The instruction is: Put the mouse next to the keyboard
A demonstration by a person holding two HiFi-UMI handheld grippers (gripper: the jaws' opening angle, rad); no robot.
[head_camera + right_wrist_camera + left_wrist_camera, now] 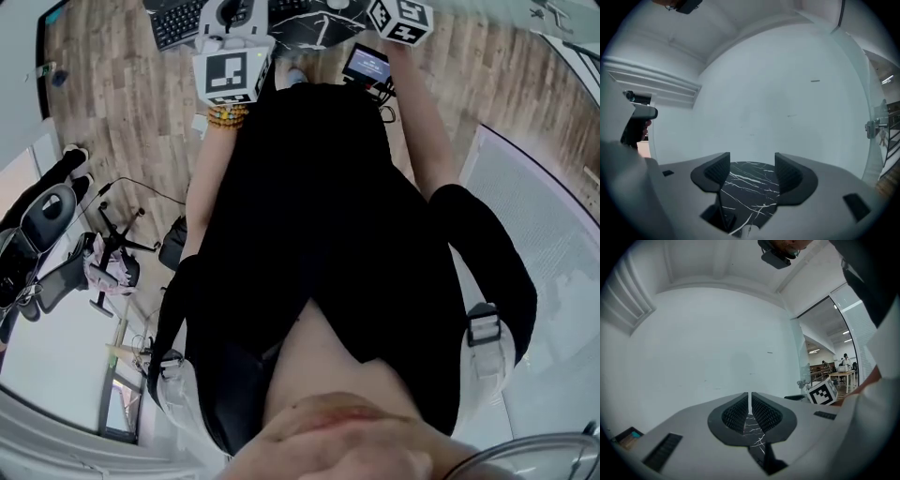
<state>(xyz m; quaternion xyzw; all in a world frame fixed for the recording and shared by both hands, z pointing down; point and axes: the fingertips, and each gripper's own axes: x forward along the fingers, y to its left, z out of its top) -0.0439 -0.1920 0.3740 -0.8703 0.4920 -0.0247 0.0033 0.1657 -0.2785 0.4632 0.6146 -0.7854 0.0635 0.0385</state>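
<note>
Looking steeply down past a black-clothed torso [319,234], with both arms stretching forward. Holding the left tongs [232,33] and the right tongs [400,19] over the near edge of a black, white-veined marble worktop [323,33], marker cubes facing up. Lying just left of the left tongs and running on behind them, a black keyboard [176,21]. Sitting just on the person's side of the right tongs, a small dark device with a lit screen [366,64]. Showing between the two tongs at the very top edge, a pale rounded sliver [339,4], too cropped to be called the mouse with any certainty. Standing well off to the left of the left tongs, on the wood-plank floor [131,112], black office chairs [47,220].

Pointing at a plain white wall [717,348] in the left gripper view, the left tongs [750,411] pressing almost together with only a thin slit between them, pinching nothing. Showing underneath, the veined worktop. Appearing near on their right, the marker cube of the right tongs [821,392].

Facing white wall again in the right gripper view, the right tongs [752,171] standing spread wide, gripping nothing. Filling the gap beneath them, the veined worktop.
</note>
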